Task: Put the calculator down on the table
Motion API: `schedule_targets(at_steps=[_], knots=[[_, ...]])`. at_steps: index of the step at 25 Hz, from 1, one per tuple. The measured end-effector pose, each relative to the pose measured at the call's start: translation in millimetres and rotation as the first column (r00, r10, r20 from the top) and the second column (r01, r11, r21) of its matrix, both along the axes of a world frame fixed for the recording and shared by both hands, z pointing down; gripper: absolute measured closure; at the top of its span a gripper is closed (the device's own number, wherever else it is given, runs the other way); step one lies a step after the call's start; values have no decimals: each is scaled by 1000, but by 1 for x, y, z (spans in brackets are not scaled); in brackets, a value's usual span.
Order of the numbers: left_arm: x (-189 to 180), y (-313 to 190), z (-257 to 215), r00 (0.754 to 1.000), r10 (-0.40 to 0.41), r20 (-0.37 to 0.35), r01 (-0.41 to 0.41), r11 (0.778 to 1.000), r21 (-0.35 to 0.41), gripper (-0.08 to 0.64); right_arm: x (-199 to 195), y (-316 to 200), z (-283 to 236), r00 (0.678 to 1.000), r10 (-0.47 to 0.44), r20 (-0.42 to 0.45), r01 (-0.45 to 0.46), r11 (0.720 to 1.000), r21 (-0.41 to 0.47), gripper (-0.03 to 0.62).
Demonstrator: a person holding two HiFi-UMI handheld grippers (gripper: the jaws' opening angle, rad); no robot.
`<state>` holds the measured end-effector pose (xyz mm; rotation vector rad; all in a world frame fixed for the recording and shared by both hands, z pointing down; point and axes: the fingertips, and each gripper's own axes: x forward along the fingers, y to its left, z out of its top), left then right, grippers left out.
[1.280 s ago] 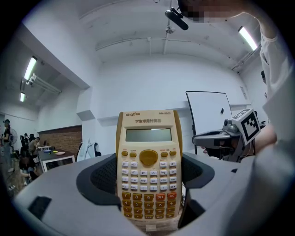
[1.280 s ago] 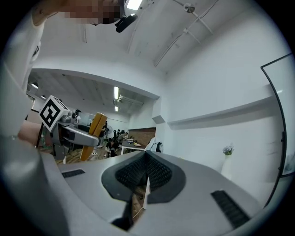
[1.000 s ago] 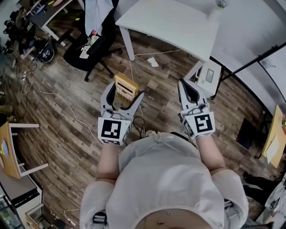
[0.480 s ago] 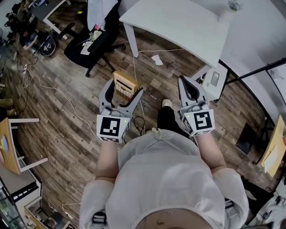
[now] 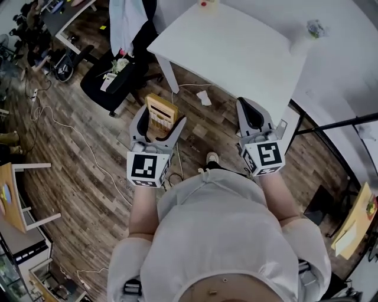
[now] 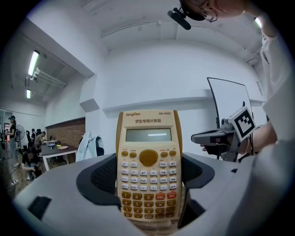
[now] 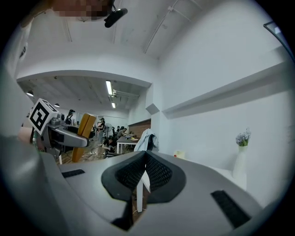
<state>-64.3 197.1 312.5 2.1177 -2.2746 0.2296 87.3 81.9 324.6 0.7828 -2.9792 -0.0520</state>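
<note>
A tan calculator (image 5: 161,114) (image 6: 148,168) with a grey screen and rows of white and brown keys stands upright between the jaws of my left gripper (image 5: 157,128) (image 6: 148,184), which is shut on it above the wooden floor. The white table (image 5: 236,50) lies ahead and to the right, its near corner just beyond the calculator. My right gripper (image 5: 252,117) (image 7: 144,173) hovers near the table's front edge, jaws shut together on nothing. In the right gripper view the calculator (image 7: 83,130) shows edge-on at the left.
A black office chair (image 5: 115,74) with a light garment stands at the left of the table. Cables (image 5: 65,127) run over the floor. A white vase (image 5: 307,32) and a small object (image 5: 205,5) sit on the table's far side. A wooden stool (image 5: 15,197) is at far left.
The person has walked toward the white table, so it now lies nearer and larger in view. Both grippers keep their pose, the calculator still held in the left one.
</note>
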Motion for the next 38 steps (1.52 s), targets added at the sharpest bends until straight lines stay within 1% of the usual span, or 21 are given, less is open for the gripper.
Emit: schedule_targets(at_steps=[5,10,14,17,22,24,26,27,31,34,38], knots=[[0,-77,-4,1000,-3,2,3,1000,-2,147,-1,-75,3,1000,1,-18,-1,1000,-4,588],[-1,-140,11,1000,26,-8,-26,999,-35,147,2,-131,16,999,35,-27,-36,999,-25,588],[2,-187,22,996,84,-10,-84,995,-58,147,8,-167,29,996,83,-41,-85,996,-40,588],[-1,-224,29,990,143,2,-142,987,-75,147,7,-193,37,990,130,-50,-132,990,-46,588],[-22,-294,35,969,246,3,-244,965,-91,147,-3,-239,47,972,223,-73,-227,972,-59,588],[-37,-321,39,961,276,23,-272,956,-110,147,-15,-261,53,963,253,-88,-260,963,-73,588],[-53,-349,46,948,316,45,-308,943,-128,147,-28,-284,59,953,285,-105,-294,952,-79,588],[-60,-363,51,941,336,44,-328,935,-137,147,-35,-295,62,946,302,-117,-312,947,-78,588],[-82,-404,78,910,414,2,-406,893,-193,147,-54,-326,80,915,372,-154,-390,915,-107,588],[-96,-429,104,884,466,-34,-459,854,-245,147,-68,-342,94,892,415,-180,-439,889,-128,586],[-106,-457,148,845,530,-75,-522,784,-335,147,-78,-359,114,859,465,-212,-500,851,-160,588]])
